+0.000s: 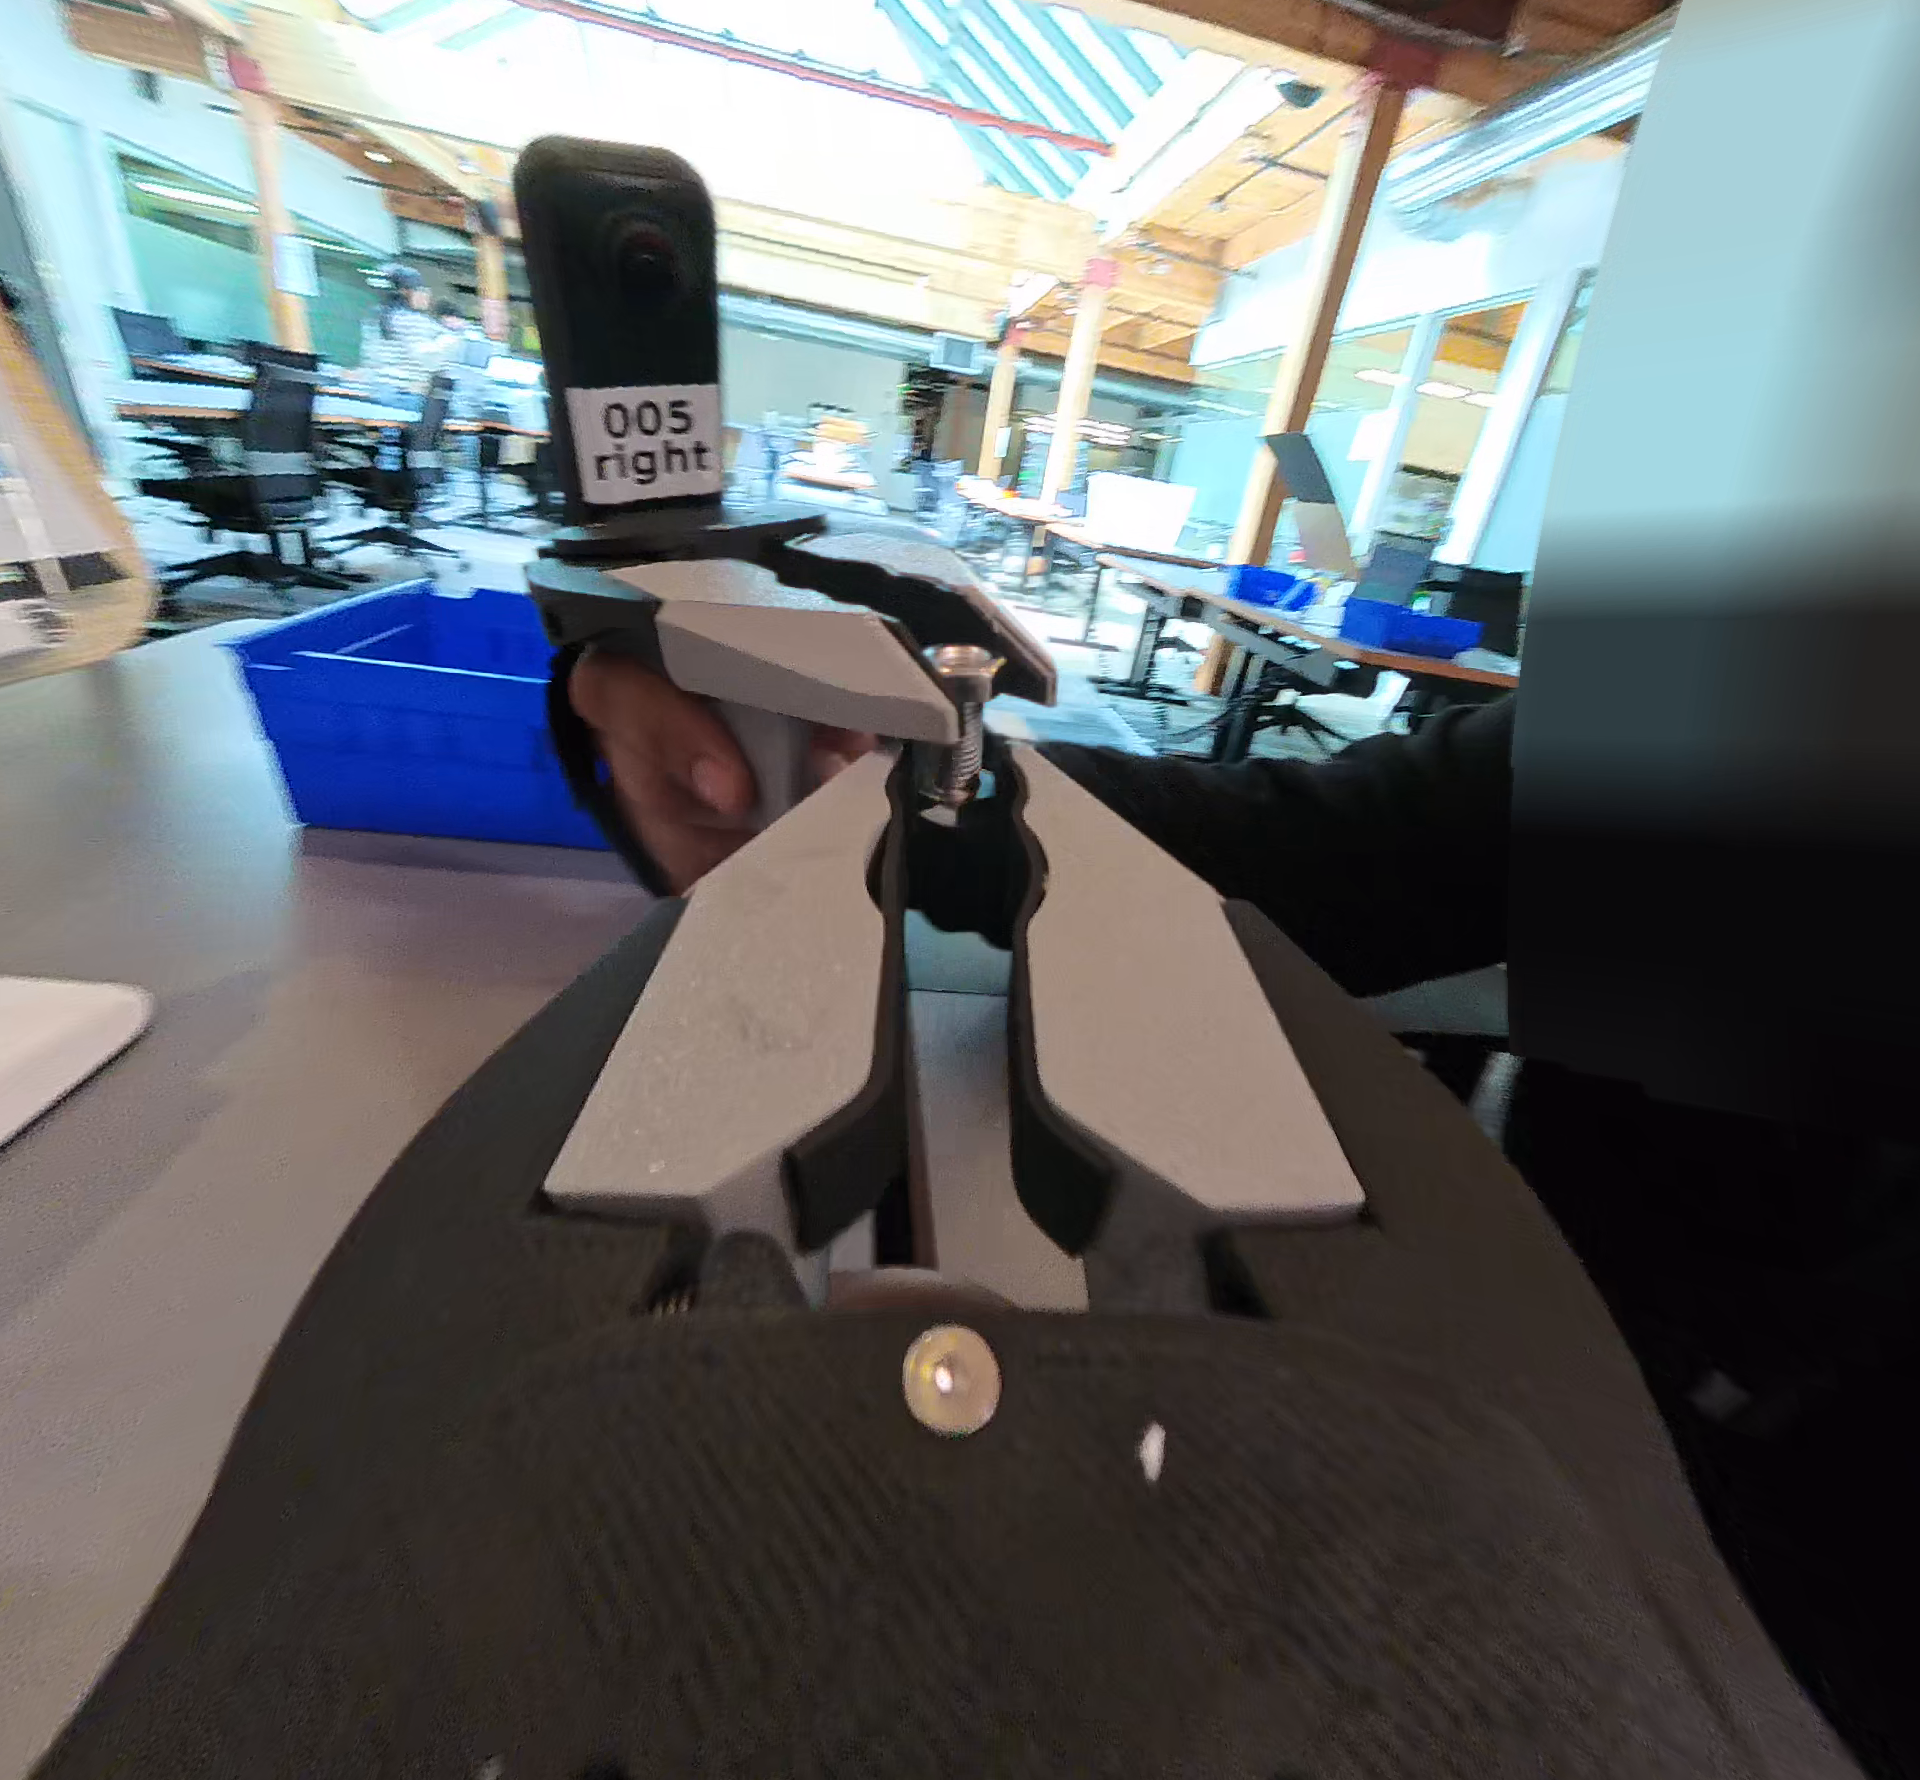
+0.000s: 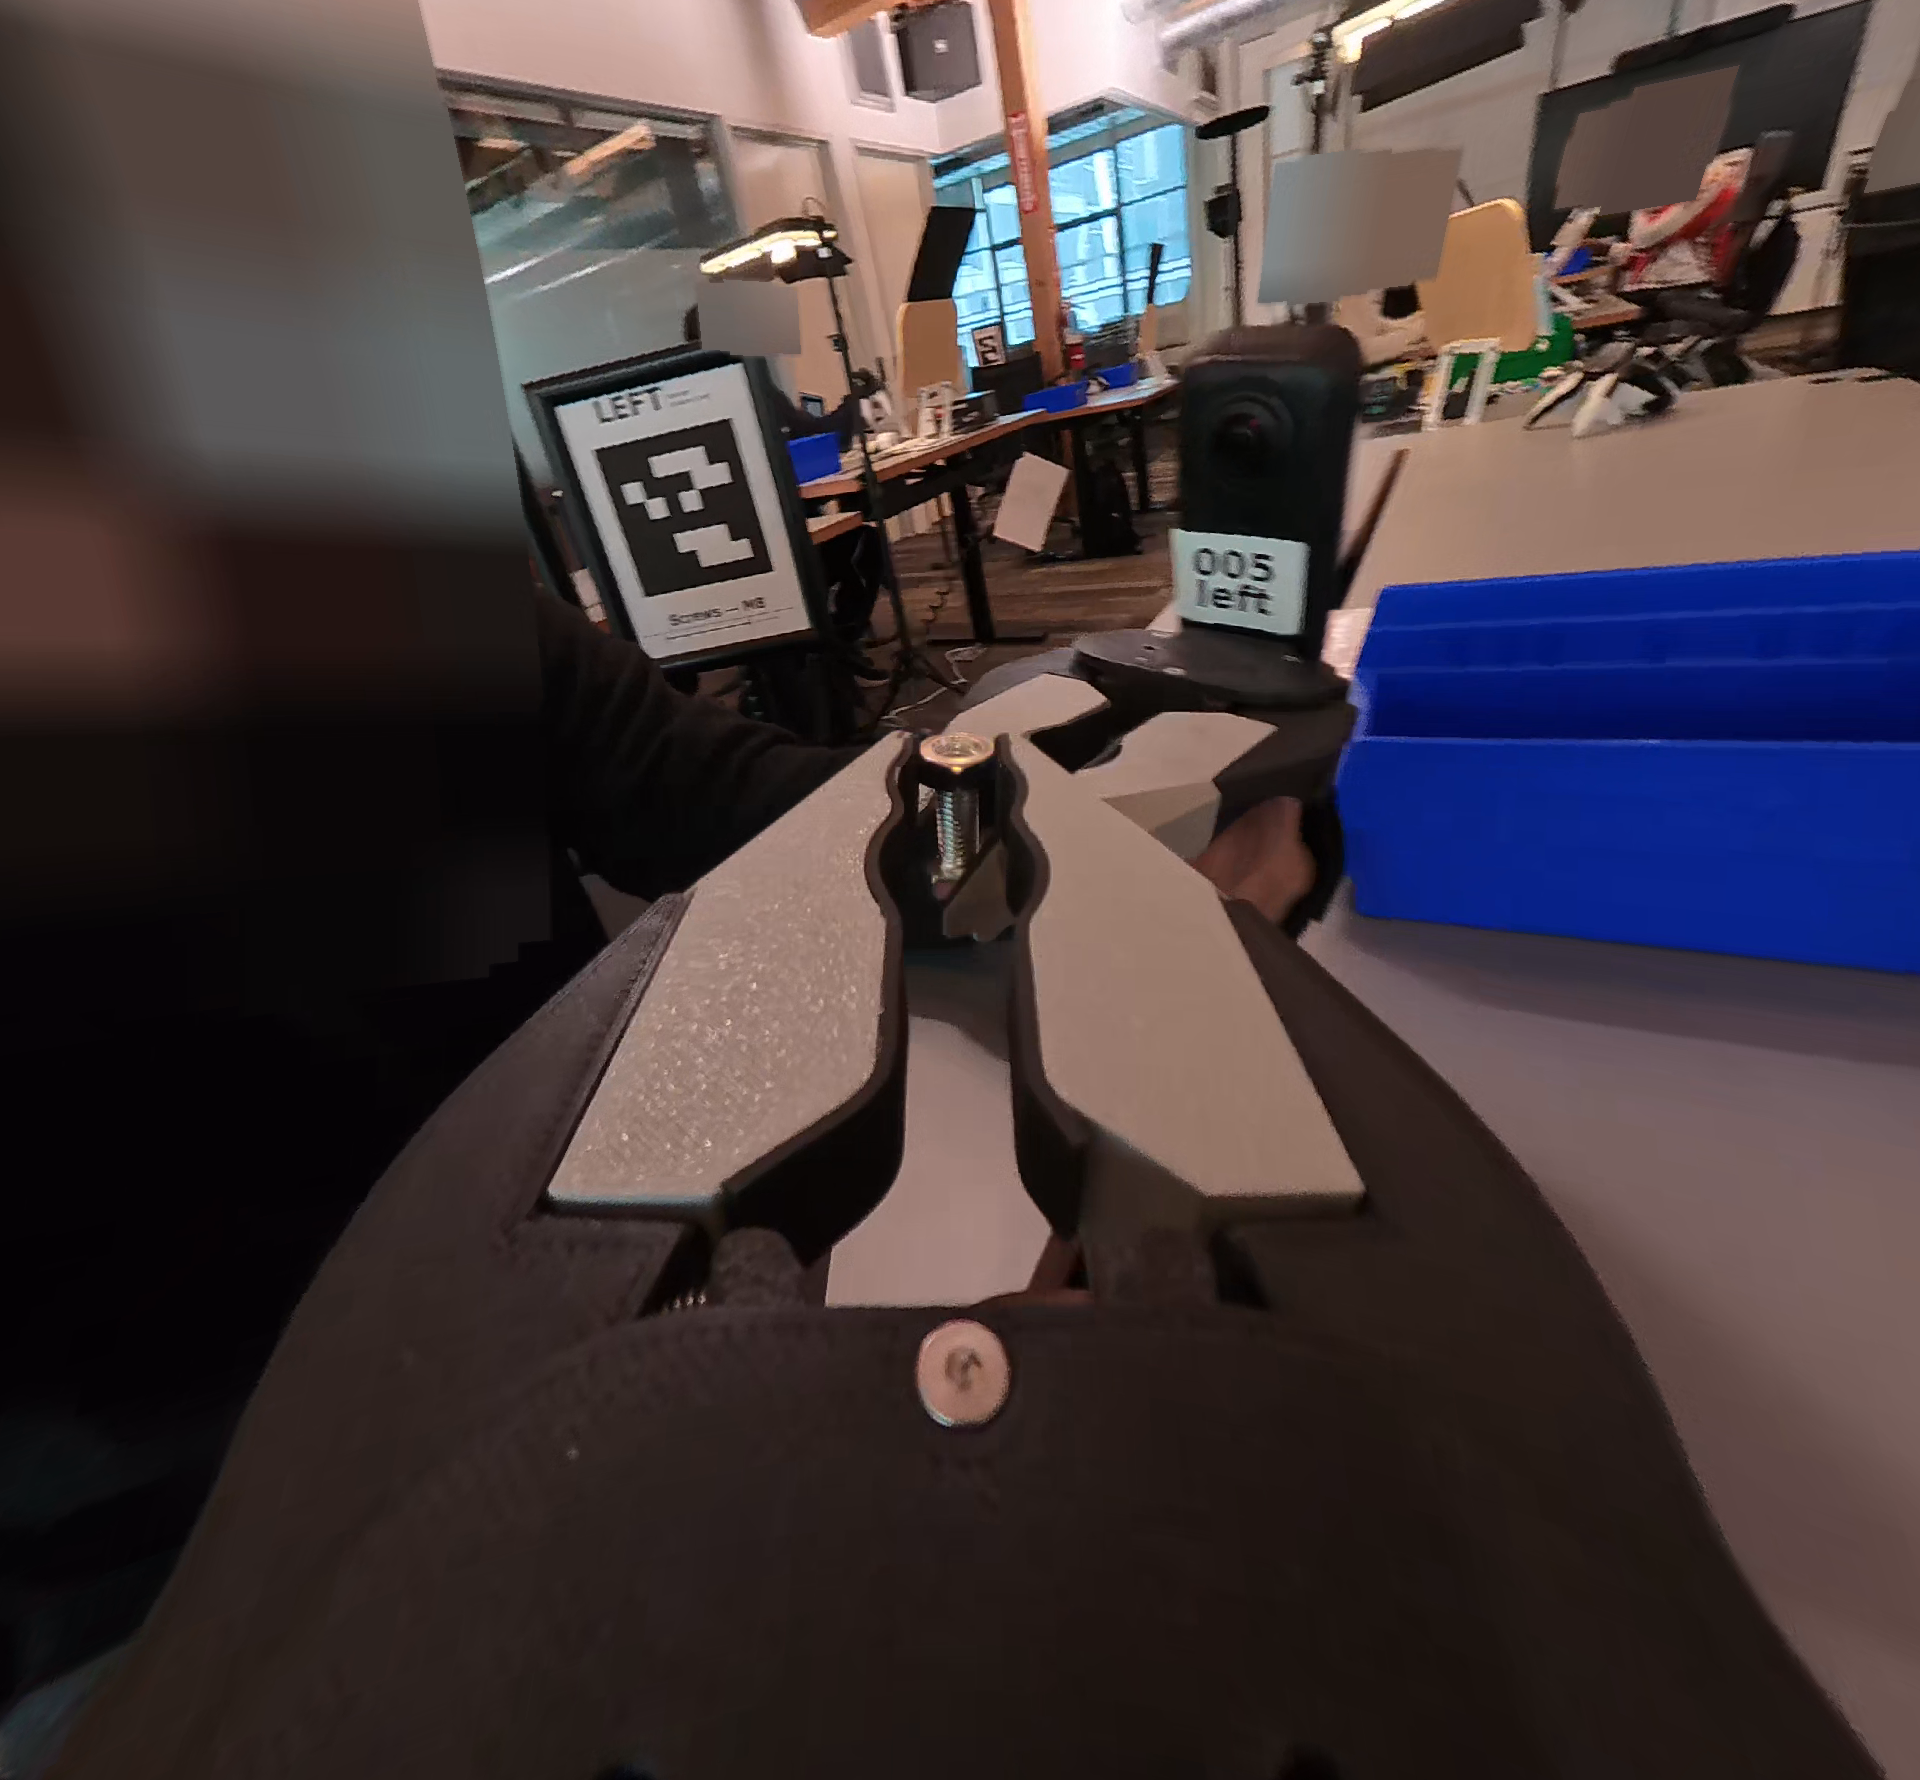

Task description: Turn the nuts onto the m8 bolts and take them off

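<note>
A silver M8 bolt (image 1: 961, 728) stands upright, head up, in the air above the grey table. My right gripper (image 2: 954, 762) is shut on the bolt head (image 2: 956, 751); it also shows in the left wrist view (image 1: 982, 681), coming in from the left. A silver nut (image 2: 950, 866) sits on the lower end of the thread. My left gripper (image 1: 951, 795) is shut on the nut (image 1: 948, 798); it also shows in the right wrist view (image 2: 971, 894), coming in from the right. The two grippers meet at roughly a right angle.
A blue plastic bin (image 1: 416, 712) stands on the grey table (image 1: 156, 899), also in the right wrist view (image 2: 1631, 743). A white flat object (image 1: 52, 1044) lies at the left edge. A framed marker sign (image 2: 686, 515) stands behind. A dark sleeve (image 1: 1299, 847) crosses close by.
</note>
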Available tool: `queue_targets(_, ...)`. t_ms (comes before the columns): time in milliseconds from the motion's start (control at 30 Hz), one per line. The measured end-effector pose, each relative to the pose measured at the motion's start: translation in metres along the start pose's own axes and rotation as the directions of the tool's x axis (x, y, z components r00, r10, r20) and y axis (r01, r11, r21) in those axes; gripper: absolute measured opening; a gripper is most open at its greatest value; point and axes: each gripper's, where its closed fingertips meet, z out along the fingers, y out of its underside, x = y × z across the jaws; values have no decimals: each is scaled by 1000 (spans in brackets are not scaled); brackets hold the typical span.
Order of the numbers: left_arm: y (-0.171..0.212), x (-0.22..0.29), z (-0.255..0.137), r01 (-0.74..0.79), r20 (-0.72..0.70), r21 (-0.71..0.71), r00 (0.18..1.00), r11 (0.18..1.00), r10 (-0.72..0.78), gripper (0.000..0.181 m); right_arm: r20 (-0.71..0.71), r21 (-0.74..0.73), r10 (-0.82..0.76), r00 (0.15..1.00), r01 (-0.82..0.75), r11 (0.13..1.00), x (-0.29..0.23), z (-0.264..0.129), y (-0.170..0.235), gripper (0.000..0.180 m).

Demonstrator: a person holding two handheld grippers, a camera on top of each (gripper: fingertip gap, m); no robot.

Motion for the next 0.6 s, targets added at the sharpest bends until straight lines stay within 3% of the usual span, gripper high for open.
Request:
queue_targets(300, -4, -41, -5, -128, 315, -38, 940, 991, 133, 12, -212, 23, -49, 976, 55, 998, 34, -13, -5, 10)
queue_targets(600, 8, -74, -17, -97, 529, -164, 831, 982, 170, 12, -402, -73, -136, 906, 117, 991, 64, -26, 6, 11)
